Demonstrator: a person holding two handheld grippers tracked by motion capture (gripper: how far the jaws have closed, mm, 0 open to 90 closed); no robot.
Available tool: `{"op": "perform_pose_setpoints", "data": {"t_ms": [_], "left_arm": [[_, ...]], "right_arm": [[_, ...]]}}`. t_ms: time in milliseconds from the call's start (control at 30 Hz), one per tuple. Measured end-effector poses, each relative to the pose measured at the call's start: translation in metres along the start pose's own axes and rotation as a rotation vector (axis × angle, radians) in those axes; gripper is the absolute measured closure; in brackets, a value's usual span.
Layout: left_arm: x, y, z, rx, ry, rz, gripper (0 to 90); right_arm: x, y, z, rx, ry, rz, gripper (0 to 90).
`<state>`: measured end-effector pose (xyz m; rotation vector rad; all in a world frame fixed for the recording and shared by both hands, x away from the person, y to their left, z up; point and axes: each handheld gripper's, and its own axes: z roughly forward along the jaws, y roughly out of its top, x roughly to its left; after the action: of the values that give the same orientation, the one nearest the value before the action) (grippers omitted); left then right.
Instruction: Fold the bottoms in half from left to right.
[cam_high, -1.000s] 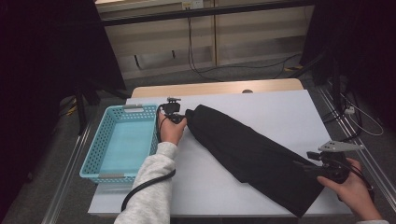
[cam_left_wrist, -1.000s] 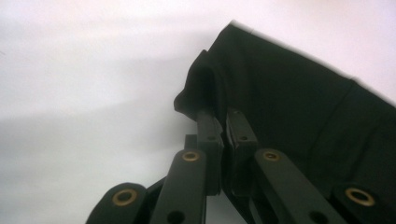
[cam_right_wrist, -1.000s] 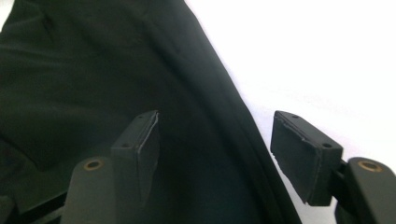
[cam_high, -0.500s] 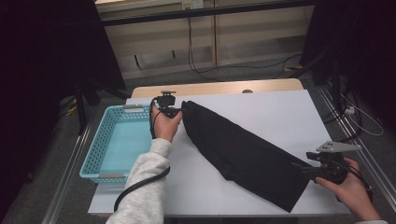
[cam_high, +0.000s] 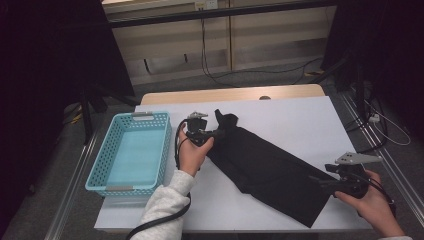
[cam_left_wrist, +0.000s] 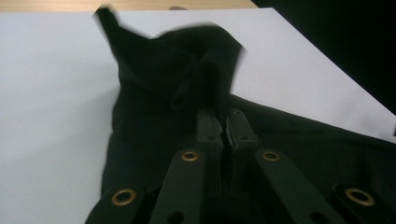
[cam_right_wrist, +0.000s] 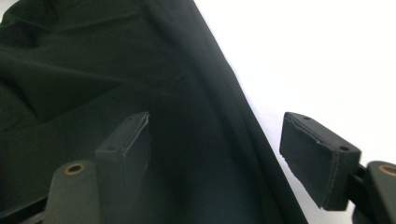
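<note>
One white table (cam_high: 300, 120) carries your black garment (cam_high: 270, 170), stretched diagonally beside the blue basket (cam_high: 131, 150). You'll find the cloth soft, light and floppy, so take it at corners or hems. Your left gripper (cam_high: 216, 132) is clamped on its bunched far end. Your right gripper (cam_right_wrist: 224, 154) has just been opening; its jaws straddle the near edge without pressing.
</note>
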<state>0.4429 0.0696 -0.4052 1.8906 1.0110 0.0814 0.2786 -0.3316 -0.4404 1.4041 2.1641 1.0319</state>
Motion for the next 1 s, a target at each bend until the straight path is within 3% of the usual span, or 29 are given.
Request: {"op": "perform_pose_setpoints", "data": {"t_ms": [133,367,467,633,767,867,933,1000], "left_arm": [[-0.009,-0.015,0.004,0.009,-0.037,0.023,86.1],[-0.026,-0.035,0.018,0.090,-0.056,0.087,85.9],[-0.028,-0.037,0.018,0.094,-0.052,0.099,85.9],[-0.030,-0.032,0.004,0.047,-0.063,0.095,85.9],[-0.041,-0.033,0.001,0.018,-0.101,0.097,86.0],[-0.057,-0.040,0.006,0.050,-0.142,0.139,85.8],[-0.063,-0.045,0.009,0.066,-0.159,0.144,84.4],[-0.064,-0.049,0.011,0.082,-0.153,0.169,76.1]], "right_arm": [[0.003,0.001,0.002,0.002,0.005,-0.007,24.2],[0.014,0.007,0.008,-0.009,0.011,-0.030,23.8],[0.019,0.012,0.011,-0.019,0.017,-0.043,23.9],[0.025,0.023,0.018,-0.053,0.016,-0.048,23.9],[0.030,0.035,0.024,-0.079,0.024,-0.045,23.8],[0.034,0.043,0.030,-0.101,0.029,-0.032,23.8],[0.038,0.047,0.037,-0.097,0.032,-0.040,24.8],[0.043,0.051,0.045,-0.089,0.043,-0.050,27.4]]}}
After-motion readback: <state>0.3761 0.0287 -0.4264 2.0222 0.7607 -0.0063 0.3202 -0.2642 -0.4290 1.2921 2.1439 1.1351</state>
